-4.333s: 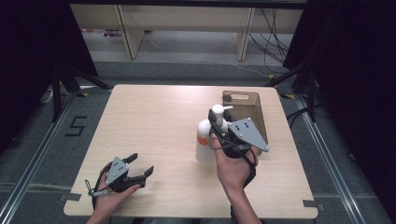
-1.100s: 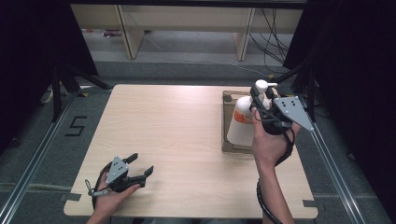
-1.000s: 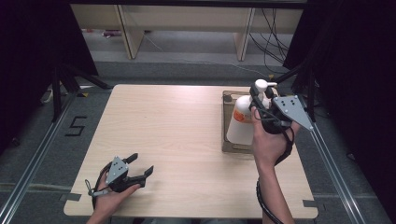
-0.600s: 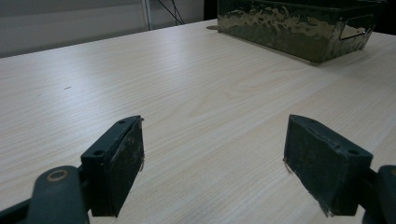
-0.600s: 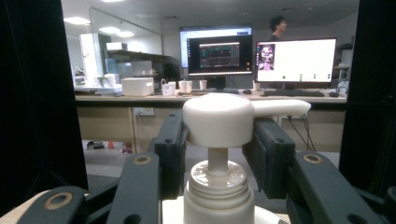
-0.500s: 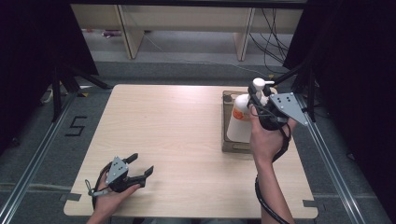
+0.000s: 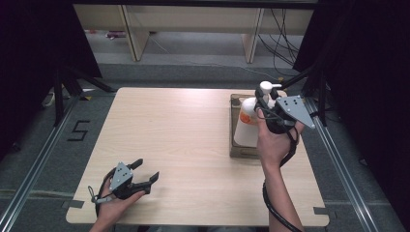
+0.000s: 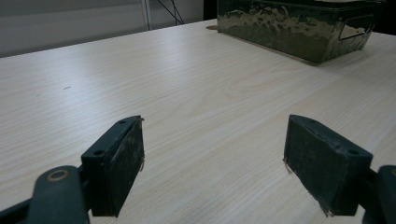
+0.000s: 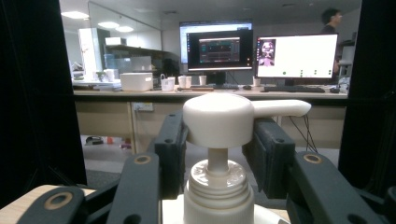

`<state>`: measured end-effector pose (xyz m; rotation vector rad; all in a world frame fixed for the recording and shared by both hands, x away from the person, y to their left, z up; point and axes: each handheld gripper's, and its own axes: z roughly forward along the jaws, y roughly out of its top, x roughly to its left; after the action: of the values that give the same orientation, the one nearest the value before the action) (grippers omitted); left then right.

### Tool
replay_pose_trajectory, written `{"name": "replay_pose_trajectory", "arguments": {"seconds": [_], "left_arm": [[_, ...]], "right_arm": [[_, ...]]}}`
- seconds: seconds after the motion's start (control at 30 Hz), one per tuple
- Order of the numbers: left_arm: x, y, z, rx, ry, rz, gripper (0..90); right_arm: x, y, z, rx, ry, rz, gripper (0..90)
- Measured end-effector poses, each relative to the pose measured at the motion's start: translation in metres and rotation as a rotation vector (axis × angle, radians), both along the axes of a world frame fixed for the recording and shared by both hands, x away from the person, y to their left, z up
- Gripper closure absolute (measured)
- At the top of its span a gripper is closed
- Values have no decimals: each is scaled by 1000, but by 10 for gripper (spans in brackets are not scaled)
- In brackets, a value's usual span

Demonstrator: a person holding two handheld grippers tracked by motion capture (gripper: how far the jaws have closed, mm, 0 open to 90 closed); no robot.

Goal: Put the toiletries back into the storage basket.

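Observation:
A white pump bottle point(image 7: 245, 126) with an orange label hangs upright over the dark bin point(image 7: 232, 126) at the table's right side. My right gripper point(image 7: 263, 103) is shut on it, with the jaws clamped on either side of the pump head. Whether the bottle's base touches the bin floor I cannot tell. In the right gripper view the white pump head point(image 9: 217, 119) sits between my right gripper's point(image 9: 218, 140) pads, its spout pointing right. My left gripper point(image 7: 146, 170) rests near the table's front left corner, open with nothing between its fingers. The left gripper view shows my left gripper point(image 8: 212, 163) wide apart over bare wood.
The light wooden table point(image 7: 174, 130) stretches between the two grippers. The dark bin point(image 8: 299, 28) stands far ahead of the left gripper. Metal rails run along both sides of the table. Shelving and cables lie beyond the far edge.
My right gripper has carried the pump bottle from the table's middle rightward over the bin; over the last second it shifted only slightly. The left gripper has stayed still.

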<state>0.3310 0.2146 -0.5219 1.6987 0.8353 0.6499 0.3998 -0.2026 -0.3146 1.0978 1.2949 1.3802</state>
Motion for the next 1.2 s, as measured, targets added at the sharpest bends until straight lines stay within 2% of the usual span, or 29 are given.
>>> {"name": "replay_pose_trajectory", "arguments": {"seconds": [0.03,0.2,0.27,0.33,0.8,0.83,1.0,1.13,1.2], "left_arm": [[0,0,0,0,0,0,195],[0,0,0,-3,-1,-1,195],[0,0,0,-2,-1,-1,195],[0,0,0,-2,0,-1,195],[0,0,0,-2,0,-2,195],[0,0,0,-1,-1,-2,195],[-1,0,0,0,0,-2,195],[0,0,0,2,1,-2,195],[0,0,0,2,1,-2,195]], "right_arm": [[-1,1,-1,18,10,4,602],[1,0,-3,3,8,-1,602],[1,1,-4,21,20,4,602],[2,0,-5,7,12,-2,602],[4,2,-10,7,25,8,602],[4,1,-12,0,38,3,602],[5,3,-16,11,45,14,602],[5,2,-19,-2,49,8,602],[5,3,-21,3,65,8,602]]}}
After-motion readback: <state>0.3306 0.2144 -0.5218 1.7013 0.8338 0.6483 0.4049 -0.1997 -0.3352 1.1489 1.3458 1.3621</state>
